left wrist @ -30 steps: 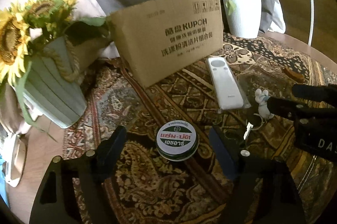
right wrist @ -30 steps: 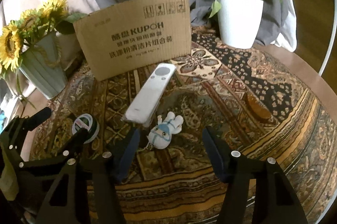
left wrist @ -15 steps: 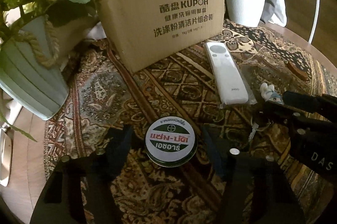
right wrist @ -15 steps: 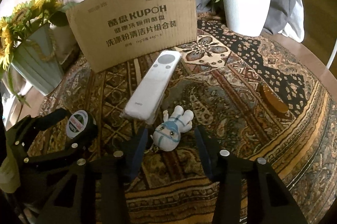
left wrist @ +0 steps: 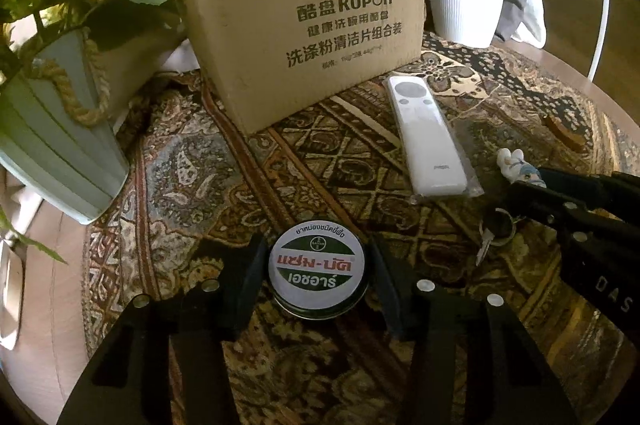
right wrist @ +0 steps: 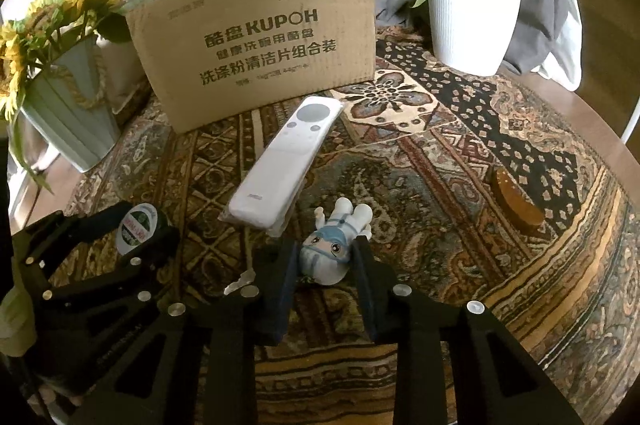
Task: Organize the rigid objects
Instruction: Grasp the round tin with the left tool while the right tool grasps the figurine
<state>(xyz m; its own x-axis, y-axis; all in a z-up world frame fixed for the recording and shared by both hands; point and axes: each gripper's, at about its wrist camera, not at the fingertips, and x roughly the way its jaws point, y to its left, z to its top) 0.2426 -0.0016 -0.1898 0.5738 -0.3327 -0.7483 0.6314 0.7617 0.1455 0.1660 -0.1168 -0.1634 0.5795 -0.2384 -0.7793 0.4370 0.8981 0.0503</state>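
A round green tin with a white label (left wrist: 318, 270) lies on the patterned cloth. My left gripper (left wrist: 316, 265) has its fingers pressed against both sides of the tin; it also shows in the right wrist view (right wrist: 138, 225). A small white and blue doll keychain (right wrist: 332, 249) lies on the cloth, and my right gripper (right wrist: 324, 257) is closed around its head. The doll's feet (left wrist: 514, 161) and key ring (left wrist: 496, 229) show in the left wrist view. A white remote in a clear sleeve (right wrist: 286, 161) lies between the two grippers.
A cardboard box (right wrist: 260, 41) stands at the back, touching the remote's far end. A green vase of sunflowers (right wrist: 60, 97) stands at left and a white plant pot (right wrist: 472, 21) at back right. A small brown oval object (right wrist: 516, 201) lies at right.
Both grippers moved forward and down and narrowed: the left closed in on the tin, the right on the doll. The remote and box stayed put.
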